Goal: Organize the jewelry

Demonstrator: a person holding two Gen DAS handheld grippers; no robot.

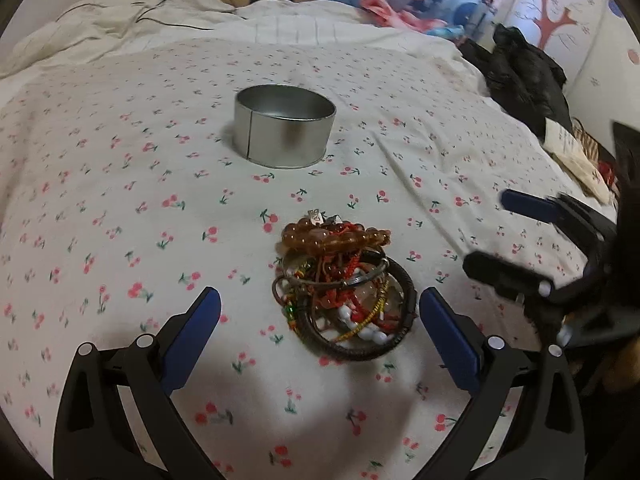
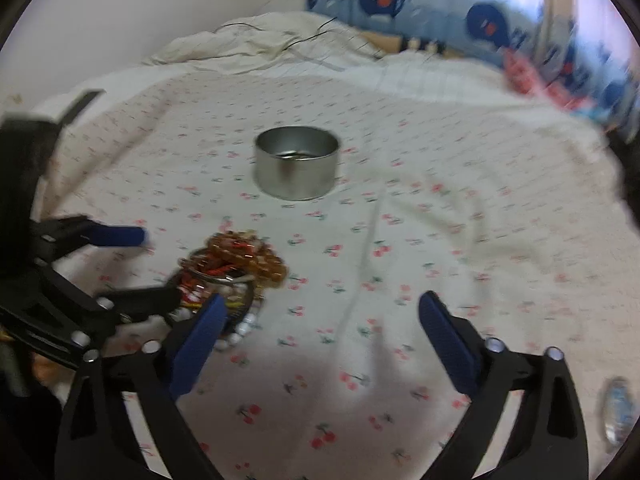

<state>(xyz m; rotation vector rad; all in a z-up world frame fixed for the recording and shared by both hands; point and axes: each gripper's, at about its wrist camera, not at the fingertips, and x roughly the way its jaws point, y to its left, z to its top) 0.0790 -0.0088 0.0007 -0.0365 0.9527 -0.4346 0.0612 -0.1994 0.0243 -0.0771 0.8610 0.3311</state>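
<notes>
A tangled pile of jewelry (image 1: pixel 340 292) lies on the cherry-print bed sheet (image 1: pixel 120 200): amber beads on top, dark leather bangles, red cords and white beads underneath. My left gripper (image 1: pixel 320 300) is open, its blue pads standing wide on either side of the pile's near part without touching it. A round silver tin (image 1: pixel 284 132) stands open-topped farther back. My right gripper (image 1: pixel 504 236) comes in from the right, open with nothing in it. In the right wrist view the right gripper (image 2: pixel 324 304) hovers over bare sheet, with the pile (image 2: pixel 236 264), the left gripper (image 2: pixel 160 266) and the tin (image 2: pixel 298 168) ahead.
A crumpled white duvet (image 1: pixel 120 12) with a thin black cable (image 1: pixel 160 12) fills the back of the bed. Dark clothing (image 1: pixel 528 76) and a paper bag (image 1: pixel 568 148) lie at the bed's right edge. A blurred plastic bottle (image 2: pixel 618 408) sits at the lower right.
</notes>
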